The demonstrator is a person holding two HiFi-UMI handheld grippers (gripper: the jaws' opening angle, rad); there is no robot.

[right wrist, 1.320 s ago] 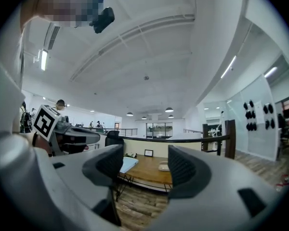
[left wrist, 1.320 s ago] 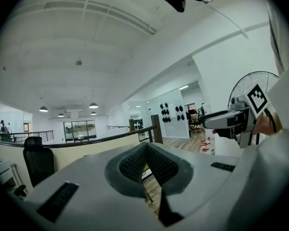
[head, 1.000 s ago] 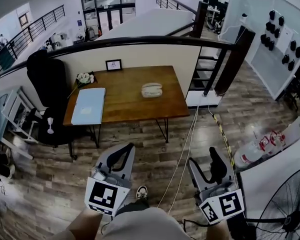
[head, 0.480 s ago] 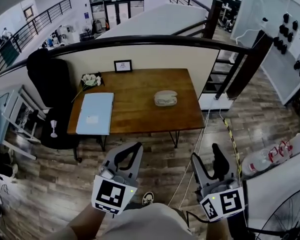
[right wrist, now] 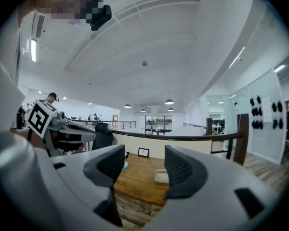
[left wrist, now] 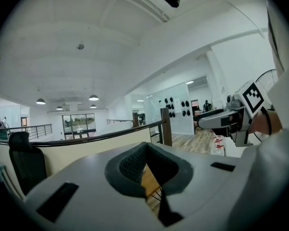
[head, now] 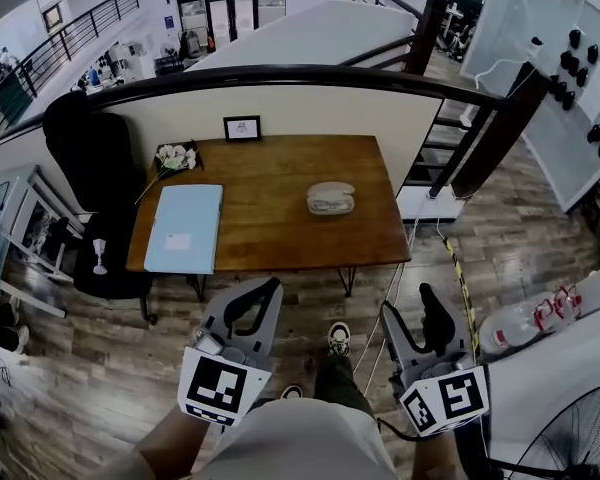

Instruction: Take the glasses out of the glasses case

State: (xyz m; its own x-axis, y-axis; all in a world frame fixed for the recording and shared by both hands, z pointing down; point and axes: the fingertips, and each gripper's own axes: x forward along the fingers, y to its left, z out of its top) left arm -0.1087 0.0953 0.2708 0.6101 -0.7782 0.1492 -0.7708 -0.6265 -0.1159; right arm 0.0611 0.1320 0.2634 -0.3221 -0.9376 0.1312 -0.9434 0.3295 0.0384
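A pale, closed glasses case (head: 331,198) lies right of the middle of a wooden table (head: 280,223), some way ahead of me. It also shows small and far off between the right jaws as the case (right wrist: 161,176). Neither gripper is near it. My left gripper (head: 271,287) hangs over the floor short of the table; its jaws meet at the tips, shut on nothing, as the left gripper view (left wrist: 147,171) shows. My right gripper (head: 408,308) is open, also over the floor. Its jaws (right wrist: 142,165) have just been closing a little with nothing between them.
On the table lie a light blue folder (head: 184,228), a small picture frame (head: 242,128) and white flowers (head: 174,155). A black chair (head: 92,163) stands at its left. A curved railing (head: 310,76) runs behind. White cables (head: 390,283) cross the floor; a fan (head: 580,423) is at right.
Both grippers have been carried forward toward the table, which now looks larger and closer. A shoe has stepped into view between the grippers.
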